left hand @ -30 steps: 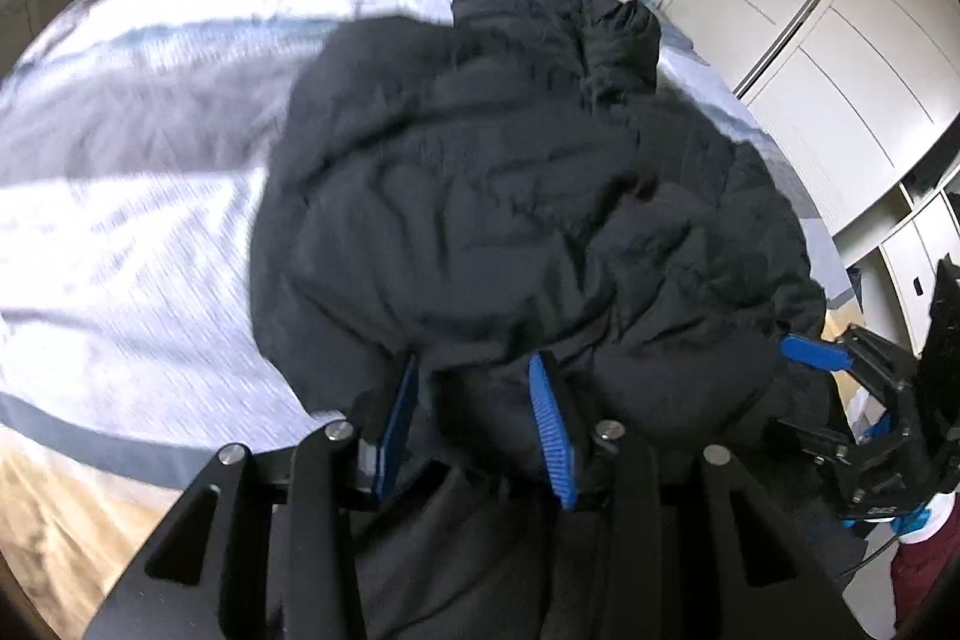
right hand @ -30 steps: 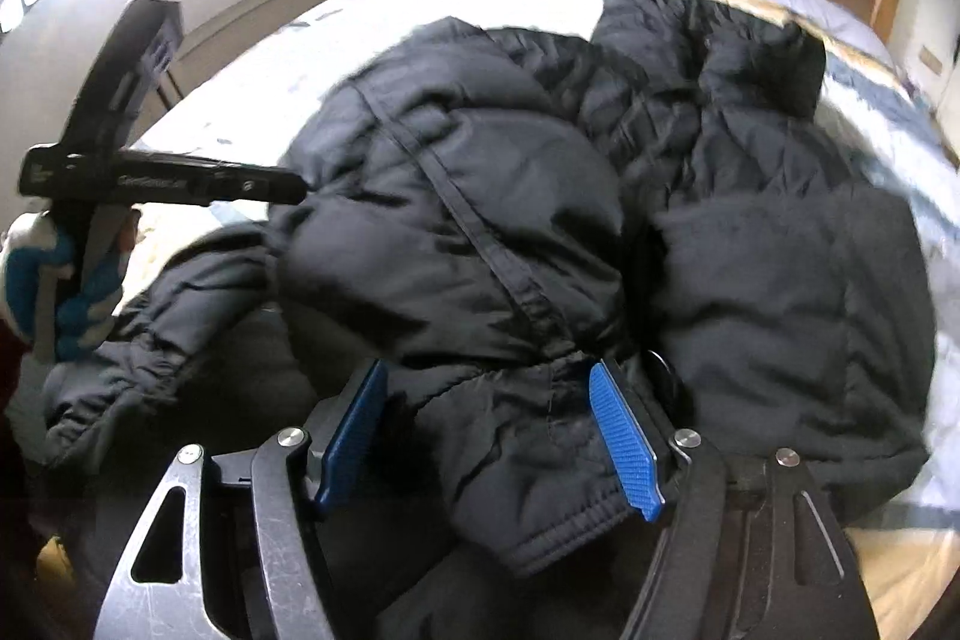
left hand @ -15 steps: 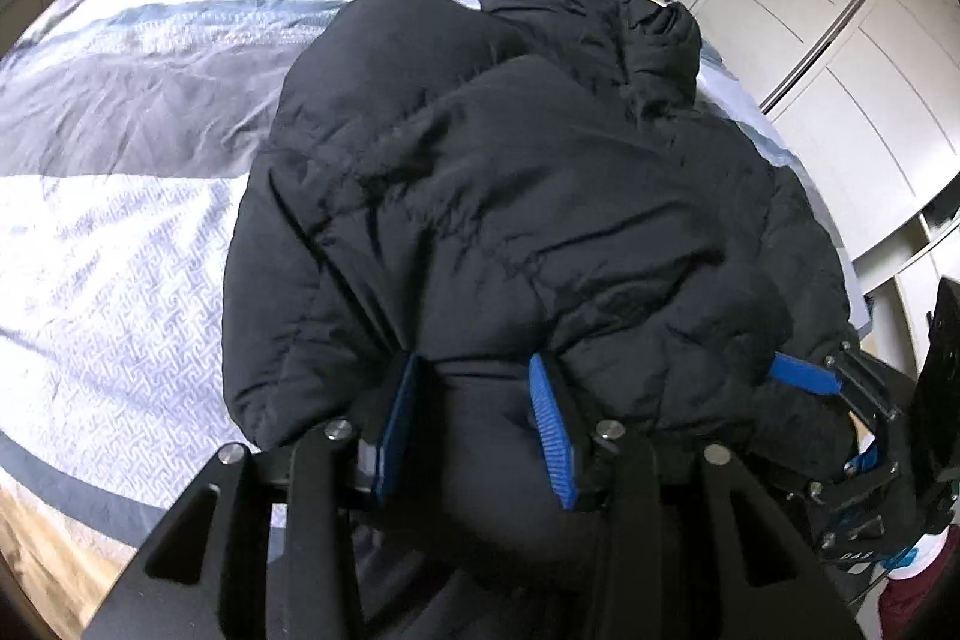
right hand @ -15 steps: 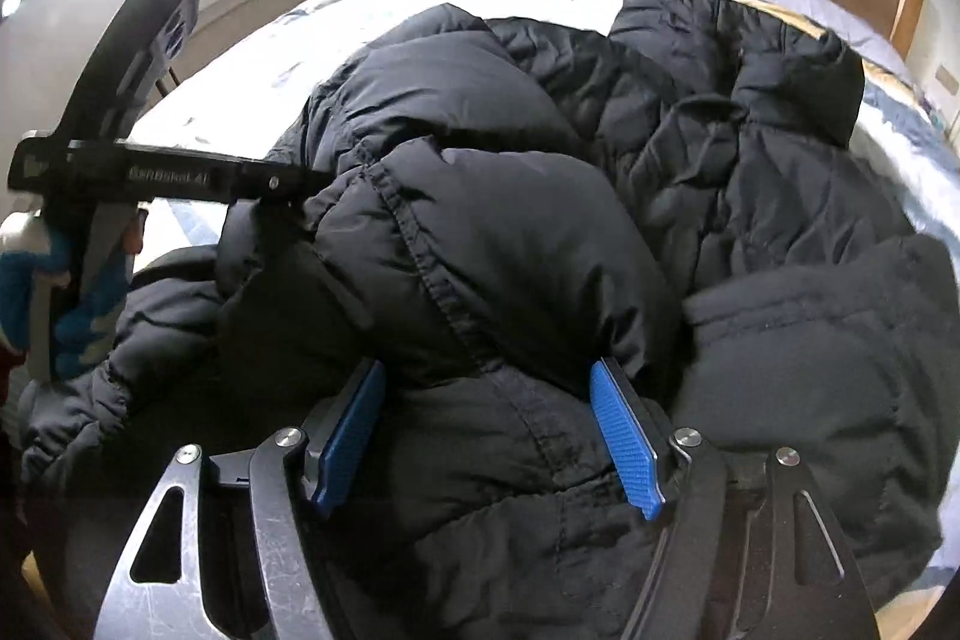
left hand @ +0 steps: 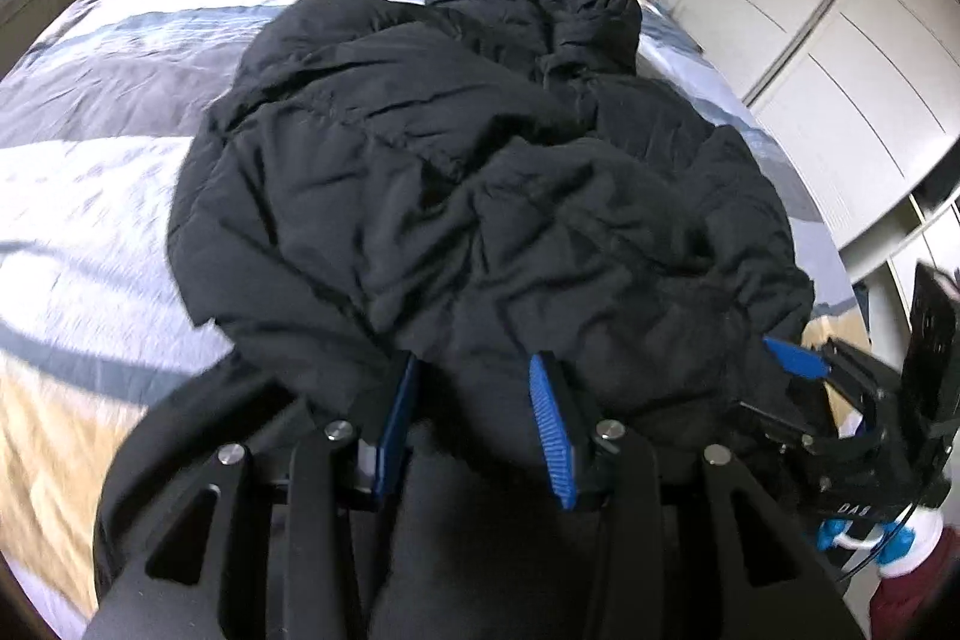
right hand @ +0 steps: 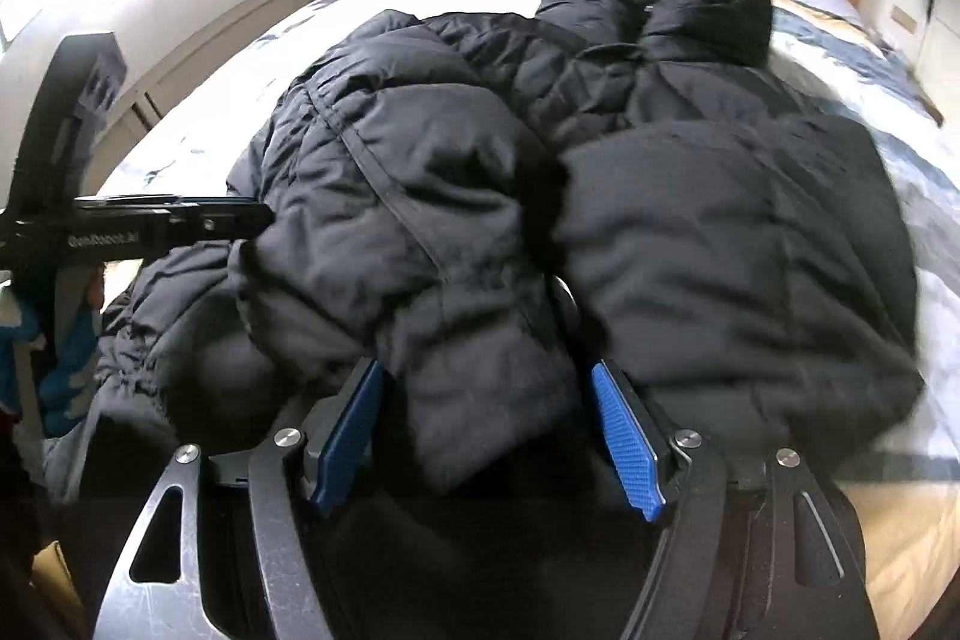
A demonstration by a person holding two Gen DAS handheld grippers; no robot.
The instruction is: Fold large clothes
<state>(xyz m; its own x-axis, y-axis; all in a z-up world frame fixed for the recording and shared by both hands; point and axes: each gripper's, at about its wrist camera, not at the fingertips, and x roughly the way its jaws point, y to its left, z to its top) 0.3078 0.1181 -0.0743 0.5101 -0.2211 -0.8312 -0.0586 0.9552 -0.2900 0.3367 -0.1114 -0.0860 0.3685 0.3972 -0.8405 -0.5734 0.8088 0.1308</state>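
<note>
While the black puffer jacket lies bunched across the striped bed, collar at the far end, left gripper clamped on its near hem, right gripper clamped on thick hem fabric too, white wardrobe at right.

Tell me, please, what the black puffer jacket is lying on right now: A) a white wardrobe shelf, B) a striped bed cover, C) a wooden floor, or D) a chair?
B: the black puffer jacket is spread over the striped bed cover, both grippers gripping its near hem.
</note>
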